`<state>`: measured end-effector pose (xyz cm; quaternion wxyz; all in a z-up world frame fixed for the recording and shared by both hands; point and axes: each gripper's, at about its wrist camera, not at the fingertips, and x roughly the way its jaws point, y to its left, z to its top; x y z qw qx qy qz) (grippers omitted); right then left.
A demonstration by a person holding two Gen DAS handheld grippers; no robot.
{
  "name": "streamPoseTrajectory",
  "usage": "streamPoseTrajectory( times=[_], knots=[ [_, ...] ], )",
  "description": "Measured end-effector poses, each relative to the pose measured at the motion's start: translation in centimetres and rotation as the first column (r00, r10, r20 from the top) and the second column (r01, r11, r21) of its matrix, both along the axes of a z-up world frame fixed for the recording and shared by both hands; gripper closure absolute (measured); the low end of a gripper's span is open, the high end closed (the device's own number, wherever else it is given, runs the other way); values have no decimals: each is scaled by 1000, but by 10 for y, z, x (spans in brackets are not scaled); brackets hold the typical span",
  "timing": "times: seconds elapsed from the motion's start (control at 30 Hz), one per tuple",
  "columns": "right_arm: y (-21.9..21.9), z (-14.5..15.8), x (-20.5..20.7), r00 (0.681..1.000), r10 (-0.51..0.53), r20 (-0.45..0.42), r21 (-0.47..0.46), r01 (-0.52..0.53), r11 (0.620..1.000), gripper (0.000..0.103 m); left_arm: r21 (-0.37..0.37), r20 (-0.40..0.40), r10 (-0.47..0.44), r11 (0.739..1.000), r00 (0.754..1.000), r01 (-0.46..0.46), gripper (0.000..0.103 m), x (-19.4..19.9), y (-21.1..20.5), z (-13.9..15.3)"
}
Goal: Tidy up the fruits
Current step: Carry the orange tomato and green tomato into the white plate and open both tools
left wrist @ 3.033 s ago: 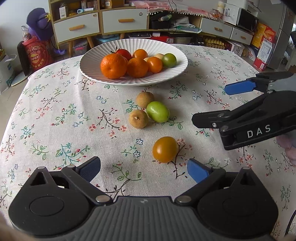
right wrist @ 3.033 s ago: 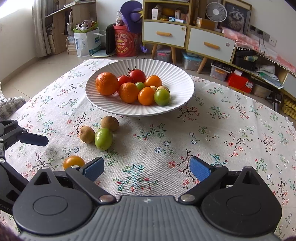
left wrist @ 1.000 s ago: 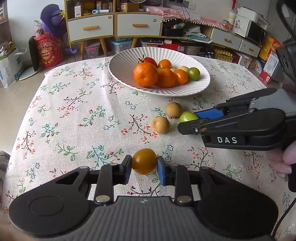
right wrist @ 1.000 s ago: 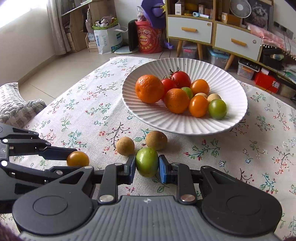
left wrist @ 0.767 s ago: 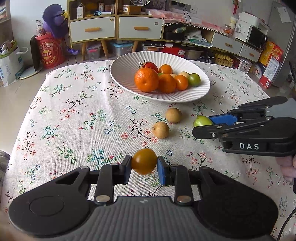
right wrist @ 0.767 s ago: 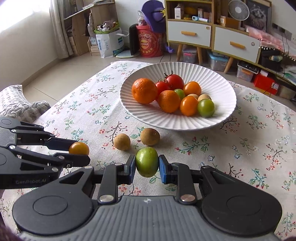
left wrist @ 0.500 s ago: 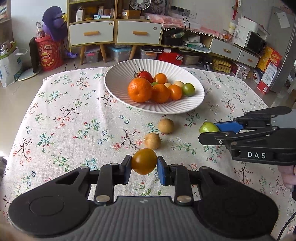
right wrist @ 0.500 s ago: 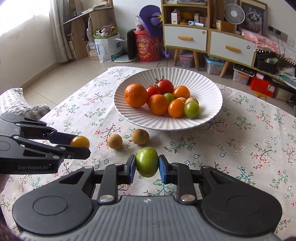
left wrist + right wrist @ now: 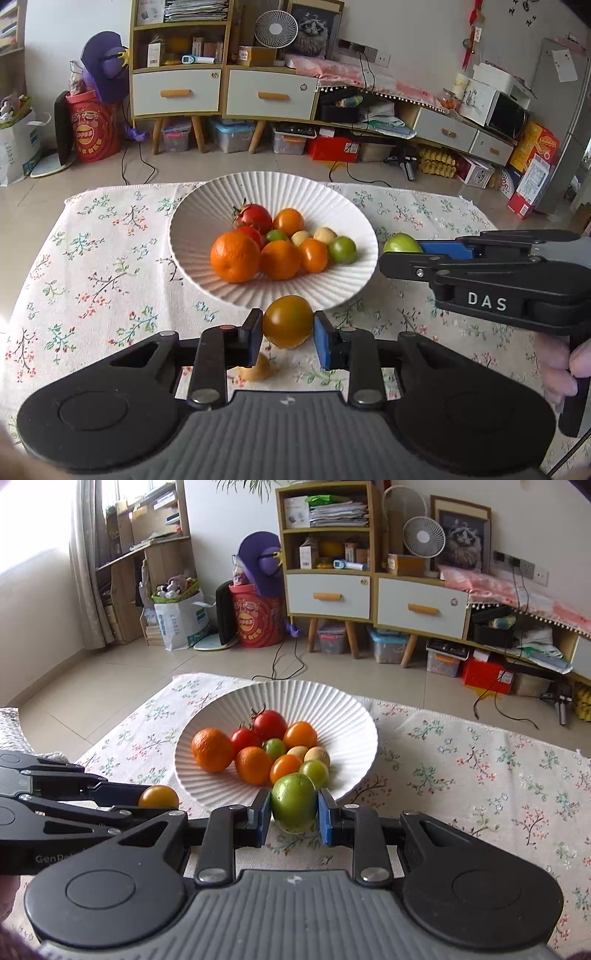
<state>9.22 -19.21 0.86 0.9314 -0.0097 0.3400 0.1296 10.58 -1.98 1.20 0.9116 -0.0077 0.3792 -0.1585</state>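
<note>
Left gripper [image 9: 288, 328]: closed on a yellow-orange tomato [image 9: 287, 321], blue pads pressed to both its sides; held above the tablecloth [image 9: 92, 266] just before the near rim of the plate; also seen in the right wrist view at far left [image 9: 157, 799], tomato [image 9: 159, 796] between its fingers
Brown fruit [image 9: 256, 369]: small and round; lies on the cloth under the left gripper, partly hidden by its left finger
White ribbed plate [image 9: 207, 206]: mid-table; holds a large orange [image 9: 235, 257], two red tomatoes, smaller orange fruits, two green ones and two pale ones, all bunched together
Right gripper [image 9: 293, 808]: closed on a green tomato [image 9: 294, 802], pads tight on either side; held beside the plate's right rim, off the cloth; in the left wrist view [image 9: 402, 247] the tomato [image 9: 400, 243] shows at its fingertips
</note>
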Motion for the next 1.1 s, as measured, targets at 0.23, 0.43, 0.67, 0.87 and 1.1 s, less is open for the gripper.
streamPoseTrajectory(
  times=[0.23, 0.43, 0.67, 0.87, 1.1],
  knots=[
    [-13, -2, 24, 995, -93, -25, 79, 95, 992, 79, 34, 54, 20, 999, 998, -22, 78, 28, -18, -4],
    [-21, -11, 36, 991, -124, -60, 92, 129, 987, 79, 73, 99, 24, 997, 995, -32, 78, 53, -20, -7],
    [-36, -15, 56, 991, -100, -85, 177, 114, 978, 79, 75, 85, -25, 997, 996, 18, 78, 94, -18, -8],
    [-36, -23, 67, 996, -31, -80, 199, 46, 979, 79, -14, 31, -54, 998, 998, 54, 78, 126, -20, -9],
    [-33, -28, 73, 997, 5, -79, 226, 13, 974, 79, -57, -85, -55, 997, 995, 51, 78, 152, -17, -22]
  ],
)
